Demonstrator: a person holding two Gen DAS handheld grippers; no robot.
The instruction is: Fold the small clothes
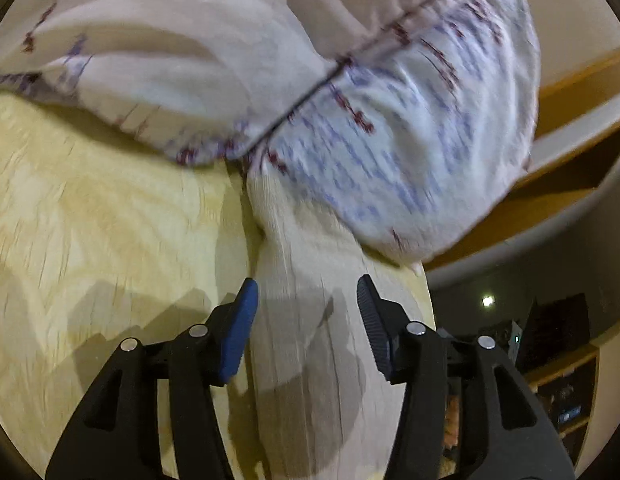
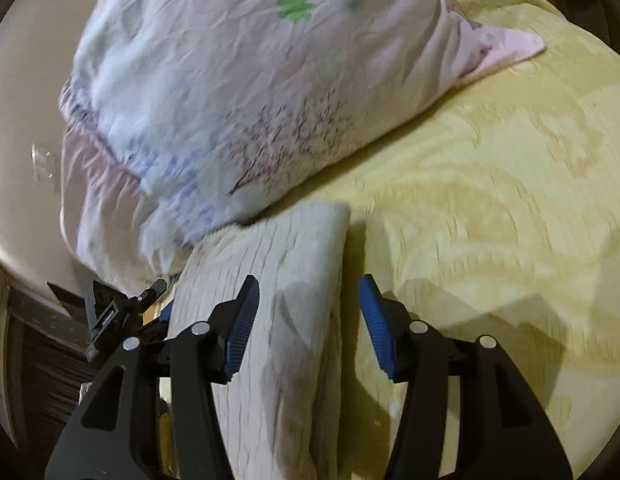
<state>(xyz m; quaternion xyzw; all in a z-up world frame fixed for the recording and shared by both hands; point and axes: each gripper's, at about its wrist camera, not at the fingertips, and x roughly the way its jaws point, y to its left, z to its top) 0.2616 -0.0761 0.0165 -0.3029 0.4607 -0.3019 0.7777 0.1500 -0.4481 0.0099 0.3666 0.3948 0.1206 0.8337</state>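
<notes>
Both the left claw (image 1: 308,312) and right claw (image 2: 309,312) stand spread, pinching nothing, the folded cloth (image 1: 306,340) lying loose between them, pillow (image 2: 230,92) at twelve o'clock, apparently released to rest.

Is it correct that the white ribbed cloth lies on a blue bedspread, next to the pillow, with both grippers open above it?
Not quite: the bedspread is yellow, not blue, as the right wrist view shows. The white ribbed cloth does lie next to the pillow, with the left gripper and right gripper open above it.

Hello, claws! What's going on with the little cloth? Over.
Left gripper open, right gripper open. White cloth flat on yellow blanket. Pillow overlapping its far end.
</notes>
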